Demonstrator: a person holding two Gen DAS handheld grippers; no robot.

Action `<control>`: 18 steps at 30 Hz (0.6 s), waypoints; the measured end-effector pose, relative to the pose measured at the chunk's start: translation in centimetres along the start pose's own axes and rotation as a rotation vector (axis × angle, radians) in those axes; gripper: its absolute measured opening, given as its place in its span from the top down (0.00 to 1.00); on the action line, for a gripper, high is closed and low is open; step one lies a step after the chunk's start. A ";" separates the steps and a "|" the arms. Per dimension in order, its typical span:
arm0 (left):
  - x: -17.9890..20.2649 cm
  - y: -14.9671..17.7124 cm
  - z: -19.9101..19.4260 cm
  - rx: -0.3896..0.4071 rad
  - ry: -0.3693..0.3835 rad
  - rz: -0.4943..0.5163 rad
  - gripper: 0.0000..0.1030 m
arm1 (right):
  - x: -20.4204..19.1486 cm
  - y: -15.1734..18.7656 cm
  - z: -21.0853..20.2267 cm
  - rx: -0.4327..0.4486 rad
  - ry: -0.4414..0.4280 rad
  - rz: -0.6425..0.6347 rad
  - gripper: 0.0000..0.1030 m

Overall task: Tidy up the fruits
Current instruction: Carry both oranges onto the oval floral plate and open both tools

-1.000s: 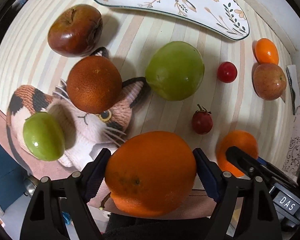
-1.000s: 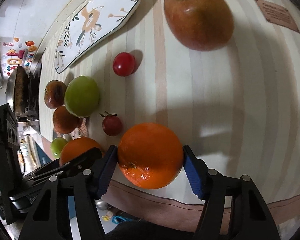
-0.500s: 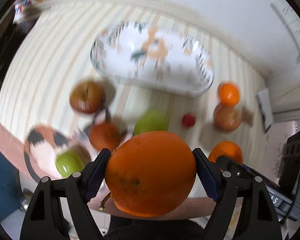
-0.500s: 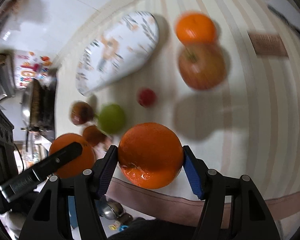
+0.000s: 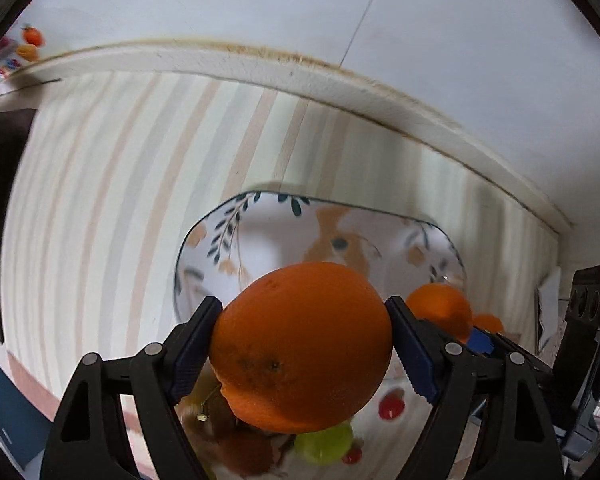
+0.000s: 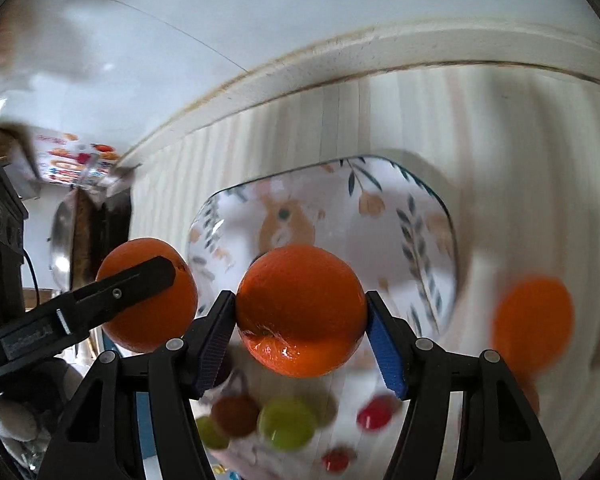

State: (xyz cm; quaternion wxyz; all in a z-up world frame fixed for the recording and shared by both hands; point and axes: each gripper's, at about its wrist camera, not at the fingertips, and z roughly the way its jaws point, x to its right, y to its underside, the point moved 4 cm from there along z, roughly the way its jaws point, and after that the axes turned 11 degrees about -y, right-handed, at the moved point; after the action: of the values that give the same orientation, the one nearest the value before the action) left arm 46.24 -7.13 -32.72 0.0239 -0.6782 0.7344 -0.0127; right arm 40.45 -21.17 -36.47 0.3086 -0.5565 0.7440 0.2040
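Observation:
My left gripper (image 5: 302,350) is shut on a large orange (image 5: 300,346), held in the air in front of the white floral plate (image 5: 220,240). My right gripper (image 6: 300,332) is shut on a smaller orange (image 6: 300,312), also raised before the same plate (image 6: 412,208). In the right wrist view the left gripper and its orange (image 6: 148,296) show at left. In the left wrist view the right gripper's orange (image 5: 440,308) shows at right. Below lie a green fruit (image 6: 286,422), a brown fruit (image 6: 234,414) and small red fruits (image 6: 374,416).
The striped tablecloth (image 5: 100,200) runs back to a white wall ledge (image 5: 260,68). Another orange (image 6: 534,324) lies blurred right of the plate. A knitted cat mat (image 5: 216,432) shows under the low fruits. A dark appliance (image 6: 84,236) stands at far left.
Both grippers have lifted their oranges off the table and moved forward toward the plate, which now fills the middle of both views. The other fruits have dropped to the bottom.

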 end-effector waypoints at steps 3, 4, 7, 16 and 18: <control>0.1 -1.3 1.9 -0.038 0.005 0.001 0.21 | 0.8 -2.0 2.0 -0.031 0.000 0.018 0.35; 0.2 -1.6 2.4 -0.048 0.003 0.008 0.21 | 0.9 -2.5 2.4 -0.035 0.005 0.014 0.35; 0.2 -2.2 3.6 -0.075 0.004 0.009 0.21 | 1.2 -3.3 3.3 -0.056 0.019 0.000 0.35; -0.5 -1.8 5.7 -0.128 -0.002 -0.019 0.20 | 1.7 -3.7 3.4 -0.065 0.046 -0.005 0.22; -0.7 -1.8 5.8 -0.141 0.004 -0.031 0.20 | 1.7 -3.6 3.1 -0.058 0.069 -0.010 0.16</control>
State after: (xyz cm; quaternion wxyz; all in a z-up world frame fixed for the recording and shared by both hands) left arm 48.36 -6.49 -38.37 -0.0252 -0.6895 0.7229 0.0373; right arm 44.33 -21.43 -39.75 0.2676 -0.5754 0.7452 0.2049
